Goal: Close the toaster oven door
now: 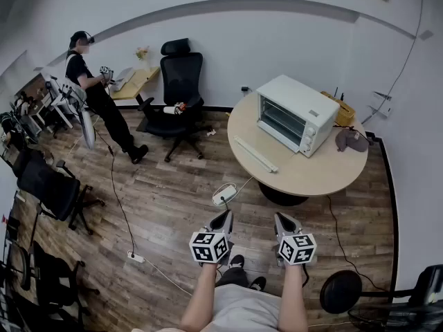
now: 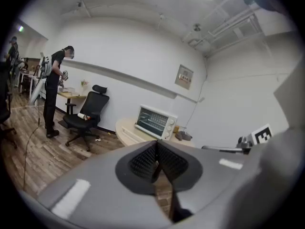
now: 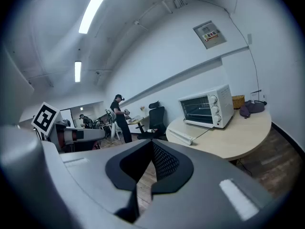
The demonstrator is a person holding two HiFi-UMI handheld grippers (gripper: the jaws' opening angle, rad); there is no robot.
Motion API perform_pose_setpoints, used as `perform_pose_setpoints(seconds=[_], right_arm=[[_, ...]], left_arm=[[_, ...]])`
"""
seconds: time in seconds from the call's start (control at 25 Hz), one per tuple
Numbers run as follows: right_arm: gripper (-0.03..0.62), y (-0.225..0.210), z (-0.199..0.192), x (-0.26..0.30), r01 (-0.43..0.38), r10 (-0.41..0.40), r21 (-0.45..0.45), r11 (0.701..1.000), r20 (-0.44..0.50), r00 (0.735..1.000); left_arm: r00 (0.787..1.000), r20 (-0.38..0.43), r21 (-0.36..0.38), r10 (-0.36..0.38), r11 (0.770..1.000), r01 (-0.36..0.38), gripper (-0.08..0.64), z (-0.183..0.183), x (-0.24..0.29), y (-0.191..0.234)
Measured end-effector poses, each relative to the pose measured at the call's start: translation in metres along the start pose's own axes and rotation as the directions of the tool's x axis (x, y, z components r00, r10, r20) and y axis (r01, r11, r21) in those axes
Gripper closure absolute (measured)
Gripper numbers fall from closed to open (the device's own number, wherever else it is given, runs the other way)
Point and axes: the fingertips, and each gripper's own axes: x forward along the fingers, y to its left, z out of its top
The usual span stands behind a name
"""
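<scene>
We hold both grippers low and near us, over the wood floor and well apart from the round table (image 1: 315,178). The left gripper (image 1: 226,216) has its jaws pressed together with nothing between them, as its own view (image 2: 157,160) shows. The right gripper (image 1: 279,218) is pinched closed and empty too (image 3: 151,159).

The toaster oven (image 1: 296,114) stands on the far part of the table, right of centre and turned at an angle. It is a white box with a flat top. Its dark glass door (image 1: 279,120) faces left and towards us, and wire racks show through the glass in the right gripper view (image 3: 198,109). As far as we can tell, the door stands upright against the front. A column of round knobs (image 1: 309,134) runs down the panel to the right of the door.

A long white strip (image 1: 255,154) lies on the table nearer to us than the oven, and a dark cap (image 1: 351,140) lies at the right. A wicker basket (image 1: 340,109) stands behind the oven. Far left, a black office chair (image 1: 181,88) stands near a person (image 1: 97,102).
</scene>
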Motion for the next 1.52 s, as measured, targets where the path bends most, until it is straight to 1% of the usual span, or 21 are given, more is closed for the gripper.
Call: perform_pose_setpoints(seconds=[0.08, 0.24, 0.32, 0.48, 0.6, 0.72, 0.92, 1.04, 1.24, 1.44, 1.52], right_arm=[[0.592, -0.002, 0.001, 0.001, 0.006, -0.006, -0.007, 1.0, -0.001, 1.0], [0.592, -0.008, 0.004, 0.004, 0.014, -0.014, -0.014, 1.0, -0.005, 1.0], [0.592, -0.01, 0.006, 0.007, 0.02, -0.02, -0.011, 1.0, 0.0, 1.0], [0.592, -0.01, 0.005, 0.019, 0.011, -0.011, -0.011, 1.0, 0.001, 1.0], [0.592, -0.008, 0.005, 0.024, -0.003, 0.003, -0.029, 1.0, 0.0, 1.0], [0.592, -0.009, 0.006, 0.032, -0.008, 0.008, -0.051, 0.999, -0.015, 1.0], [0.592, -0.02, 0.009, 0.052, -0.012, 0.01, -0.054, 0.998, -0.029, 1.0], [0.592, -0.026, 0.018, 0.065, -0.006, 0.003, -0.072, 0.997, -0.037, 0.999], [0.592, -0.048, 0.039, 0.086, 0.021, -0.024, -0.097, 0.995, -0.038, 0.999], [0.592, -0.071, 0.054, 0.116, 0.054, -0.059, -0.112, 0.992, -0.045, 0.997], [0.592, -0.082, 0.061, 0.131, 0.072, -0.078, -0.117, 0.991, -0.045, 0.996]], left_arm=[[1.0, -0.024, 0.017, 0.007, 1.0, -0.007, 0.502, -0.003, 0.002, 0.0], [1.0, -0.025, 0.005, 0.0, 1.0, 0.0, 0.502, -0.003, 0.0, -0.003], [1.0, -0.031, 0.028, 0.004, 1.0, -0.003, 0.502, -0.003, -0.002, -0.003], [0.998, -0.031, 0.047, 0.052, 0.998, -0.05, 0.502, -0.004, -0.007, 0.014], [0.996, -0.027, 0.04, 0.083, 0.996, -0.082, 0.502, -0.003, -0.006, 0.026], [0.995, -0.027, 0.029, 0.091, 0.996, -0.09, 0.502, -0.002, 0.002, 0.029], [0.996, -0.037, 0.026, 0.081, 0.996, -0.08, 0.502, -0.001, 0.03, 0.034], [0.997, -0.028, 0.016, 0.072, 0.997, -0.071, 0.502, 0.011, 0.05, 0.04], [0.999, -0.023, 0.002, 0.033, 0.999, -0.033, 0.502, 0.03, 0.095, 0.041], [1.0, -0.017, -0.034, 0.012, 0.999, -0.013, 0.502, 0.051, 0.144, 0.051], [1.0, -0.017, -0.024, -0.004, 1.0, 0.004, 0.502, 0.063, 0.166, 0.055]])
